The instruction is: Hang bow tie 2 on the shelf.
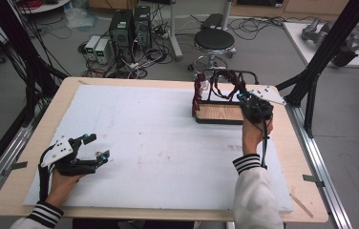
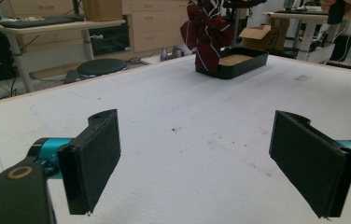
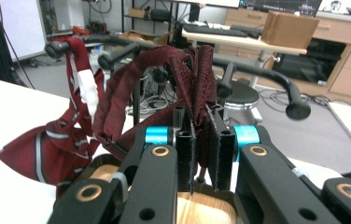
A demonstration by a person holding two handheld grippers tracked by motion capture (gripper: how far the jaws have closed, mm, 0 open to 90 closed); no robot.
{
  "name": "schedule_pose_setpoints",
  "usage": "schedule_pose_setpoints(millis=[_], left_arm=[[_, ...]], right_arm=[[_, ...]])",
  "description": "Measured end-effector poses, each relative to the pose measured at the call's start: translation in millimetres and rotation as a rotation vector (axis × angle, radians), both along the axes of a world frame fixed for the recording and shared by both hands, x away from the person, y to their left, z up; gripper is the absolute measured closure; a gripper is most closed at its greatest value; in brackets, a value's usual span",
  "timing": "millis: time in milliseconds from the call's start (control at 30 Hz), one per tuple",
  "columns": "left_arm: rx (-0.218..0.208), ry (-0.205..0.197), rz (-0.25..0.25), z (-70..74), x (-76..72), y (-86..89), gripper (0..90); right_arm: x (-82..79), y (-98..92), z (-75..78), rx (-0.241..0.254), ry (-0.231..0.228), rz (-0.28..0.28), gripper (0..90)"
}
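A lab room with grey flooring, cables and computer towers surrounds a pale wooden table (image 1: 20, 143) topped with a white, slightly grainy foam sheet (image 1: 158, 143). Near the sheet's far right corner stands a small rack (image 1: 218, 113): a flat wooden base edged in black, with slim rounded black metal bars (image 3: 257, 70) arching over it. Dark red neckties (image 1: 227, 81) of woven fabric, one with pale diagonal stripes, hang draped over those bars.

The right gripper (image 1: 253, 107), held in a hand with a striped knit cuff, reaches into the rack. In the right gripper view its two flat black padded jaws are pressed nearly together on a fold of textured dark red tie (image 3: 197, 88), which rises from between them to the bar.

The left gripper (image 1: 79, 155) rests low at the near left of the sheet, well apart from the rack. In the left gripper view its rectangular foam-faced jaws stand wide apart with nothing between them, teal fittings behind each
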State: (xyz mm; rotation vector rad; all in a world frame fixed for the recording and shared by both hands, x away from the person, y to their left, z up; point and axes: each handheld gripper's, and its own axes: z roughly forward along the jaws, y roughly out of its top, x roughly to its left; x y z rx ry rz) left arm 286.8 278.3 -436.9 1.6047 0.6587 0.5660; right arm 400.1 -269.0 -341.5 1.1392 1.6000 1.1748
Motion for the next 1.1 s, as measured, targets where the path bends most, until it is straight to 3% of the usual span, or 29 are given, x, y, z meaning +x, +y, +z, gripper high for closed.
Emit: schedule_pose_setpoints(millis=[167,367,1000,1100], left_arm=[[0.002,0.003,0.001,-0.4,0.6,0.6,16.9],[0.005,0.005,0.002,-1.1,1.4,1.2,16.9],[0.01,0.012,0.007,-4.0,4.3,0.6,16.9],[0.009,0.01,0.006,-4.1,4.3,-0.1,16.9]], right_arm=[[2.0,-1.6,-5.8,0.024,0.026,0.001,83.7],[8.2,1.3,-10.1,0.037,0.021,0.001,83.7],[26.7,4.7,-28.9,0.022,0.077,0.005,83.7],[29.8,3.5,-33.1,0.025,0.105,0.0,83.6]])
